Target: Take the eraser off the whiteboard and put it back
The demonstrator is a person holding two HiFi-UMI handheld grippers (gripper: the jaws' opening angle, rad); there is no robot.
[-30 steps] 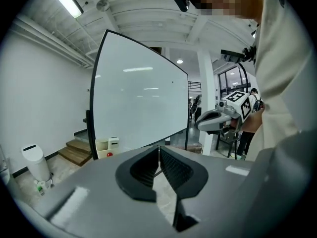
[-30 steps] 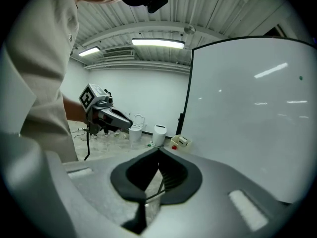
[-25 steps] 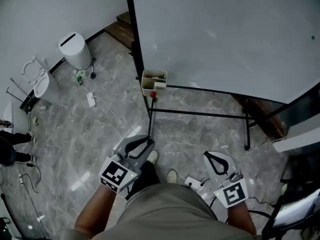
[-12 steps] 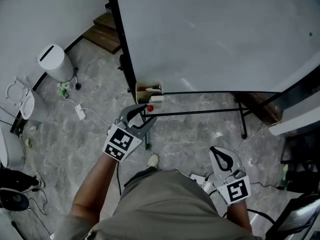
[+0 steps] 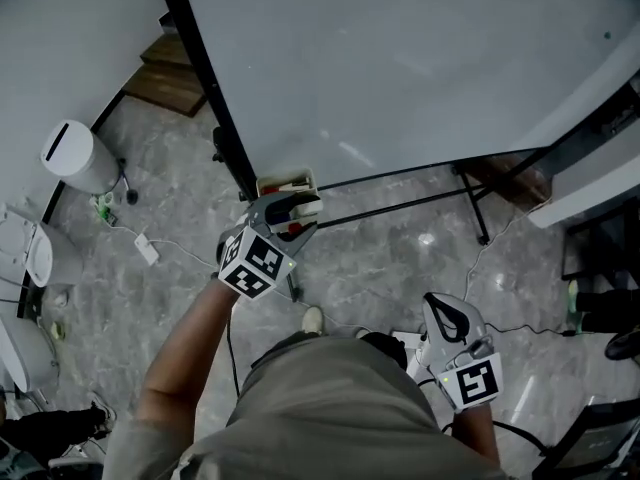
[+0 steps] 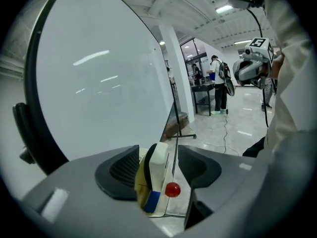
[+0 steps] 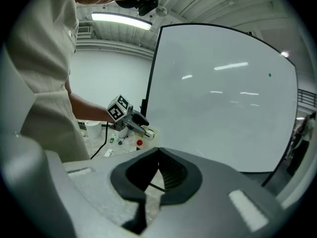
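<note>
The left tool (image 6: 158, 163) is open wide. Its jaws have just been opening, and the eraser (image 6: 157, 168) stands between them. The pads sit on either side of the eraser and do not squeeze it. The eraser is white with a dark side, and it stands upright. It is right against a little cream box (image 5: 284, 182) at the bottom left corner of the whiteboard (image 5: 400, 68). A small red ball (image 6: 172, 189) sits just beside the eraser, low down.

The person's arm reaches out to hold this tool up by the corner of the board.

The right tool (image 7: 157, 168) is closed tight, with nothing in it. It hangs low by the person's side, well apart from the board, over the grey floor (image 5: 380, 268).

The whiteboard stands on a thin black stand (image 5: 400, 203). A white bin (image 5: 75, 156) stands far off by the wall.
</note>
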